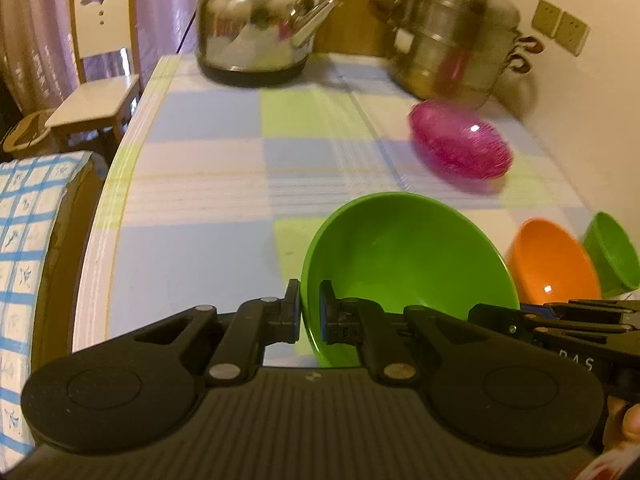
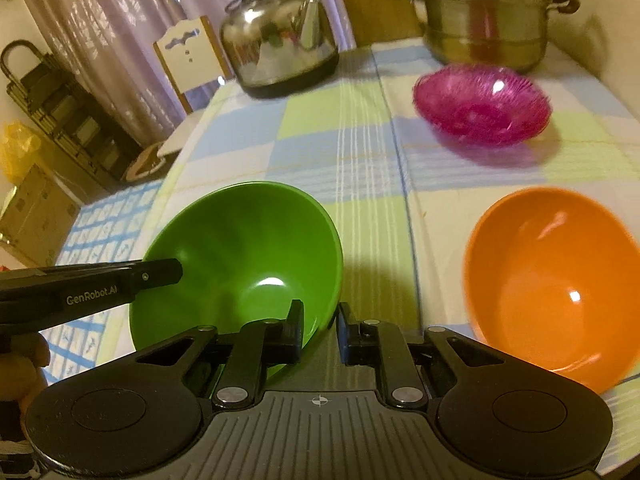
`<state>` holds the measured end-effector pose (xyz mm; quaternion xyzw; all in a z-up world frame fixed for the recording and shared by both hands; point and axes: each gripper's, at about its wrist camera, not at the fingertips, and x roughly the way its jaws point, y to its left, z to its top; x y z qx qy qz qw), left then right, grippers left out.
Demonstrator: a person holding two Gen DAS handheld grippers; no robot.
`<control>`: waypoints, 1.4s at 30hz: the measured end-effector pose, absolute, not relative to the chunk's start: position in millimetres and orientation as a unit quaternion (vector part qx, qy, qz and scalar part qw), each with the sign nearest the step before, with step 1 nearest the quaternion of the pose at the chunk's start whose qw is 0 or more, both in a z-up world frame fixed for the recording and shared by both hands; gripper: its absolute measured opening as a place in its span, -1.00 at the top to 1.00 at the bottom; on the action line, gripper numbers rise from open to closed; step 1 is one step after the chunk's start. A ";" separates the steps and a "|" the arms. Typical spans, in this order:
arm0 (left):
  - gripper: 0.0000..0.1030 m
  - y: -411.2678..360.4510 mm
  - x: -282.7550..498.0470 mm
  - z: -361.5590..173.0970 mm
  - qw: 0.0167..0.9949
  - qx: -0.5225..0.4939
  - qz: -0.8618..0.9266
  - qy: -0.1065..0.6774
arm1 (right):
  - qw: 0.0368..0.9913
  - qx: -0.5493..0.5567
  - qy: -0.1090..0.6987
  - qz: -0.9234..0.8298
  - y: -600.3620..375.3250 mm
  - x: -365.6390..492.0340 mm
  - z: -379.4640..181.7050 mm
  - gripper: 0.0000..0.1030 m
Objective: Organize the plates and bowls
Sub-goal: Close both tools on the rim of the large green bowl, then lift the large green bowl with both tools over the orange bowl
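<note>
Checked tablecloth [image 1: 208, 128], green bowl [image 1: 404, 256] rim btwn left tool [image 1: 309, 312] pads.

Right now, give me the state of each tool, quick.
Left tool: shut on the green bowl, pinching its rim.
Right tool: fingers straddle that bowl's rim with a gap; not gripping.

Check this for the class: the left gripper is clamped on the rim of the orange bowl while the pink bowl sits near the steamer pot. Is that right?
Not quite. The left gripper is clamped on the rim of the green bowl, as the left wrist view shows; the orange bowl stands free. The pink bowl does sit near the steamer pot.
</note>
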<state>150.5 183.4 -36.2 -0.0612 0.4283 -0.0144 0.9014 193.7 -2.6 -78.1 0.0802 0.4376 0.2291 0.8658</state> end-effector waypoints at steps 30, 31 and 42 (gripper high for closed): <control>0.86 11.8 202.4 -27.5 0.899 -0.013 -0.132 0.418 | 0.904 0.112 0.400 0.097 -165.5 195.2 -52.7 0.67; 0.86 10.2 203.5 -29.7 0.898 -0.012 -0.133 0.420 | 0.904 0.112 0.402 0.095 -166.6 196.2 -55.3 0.68; 0.86 1.2 211.1 -48.1 0.894 -0.005 -0.133 0.428 | 0.904 0.088 0.411 0.082 -166.4 202.6 -75.9 0.68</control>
